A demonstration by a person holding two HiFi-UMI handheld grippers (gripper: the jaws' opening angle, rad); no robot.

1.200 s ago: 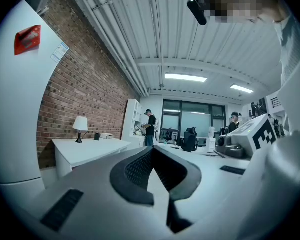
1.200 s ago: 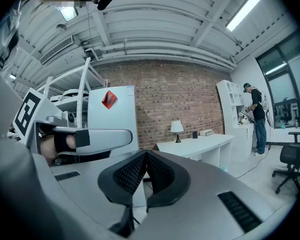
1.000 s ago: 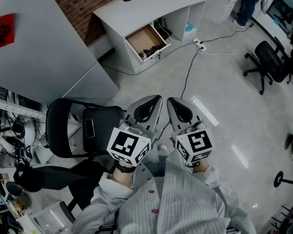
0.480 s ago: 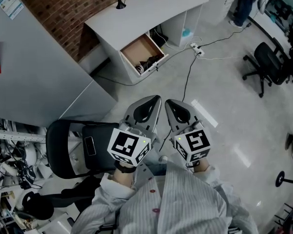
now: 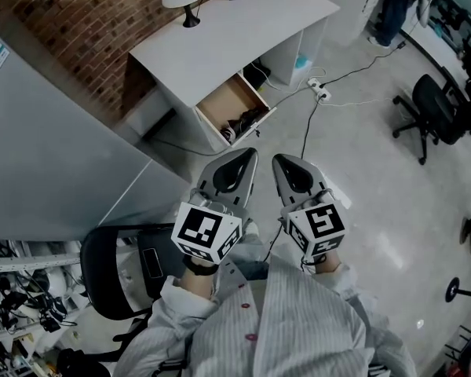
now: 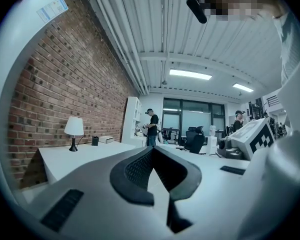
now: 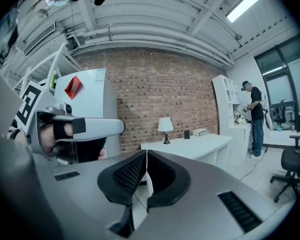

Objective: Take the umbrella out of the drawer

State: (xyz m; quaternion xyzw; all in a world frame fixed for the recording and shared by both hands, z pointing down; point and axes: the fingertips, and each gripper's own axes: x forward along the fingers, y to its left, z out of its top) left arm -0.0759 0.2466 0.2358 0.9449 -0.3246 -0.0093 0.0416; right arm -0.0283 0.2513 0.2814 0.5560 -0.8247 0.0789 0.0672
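With the fingers of the left gripper (image 5: 246, 155) and the right gripper (image 5: 283, 160) both pressed together on nothing, well short of the open drawer (image 5: 222, 103) under the white counter (image 5: 220, 34), where the umbrella (image 5: 248, 120) appears to lie as a dark bundle, the approach should end square to the drawer, with the fingers parted before reaching in.

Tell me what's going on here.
A person stands on the open floor holding the left gripper and the right gripper side by side, both shut and empty. Ahead is a white desk against the brick wall, its drawer pulled open with dark items inside. Neither gripper is near the drawer, so nothing has been taken out yet.
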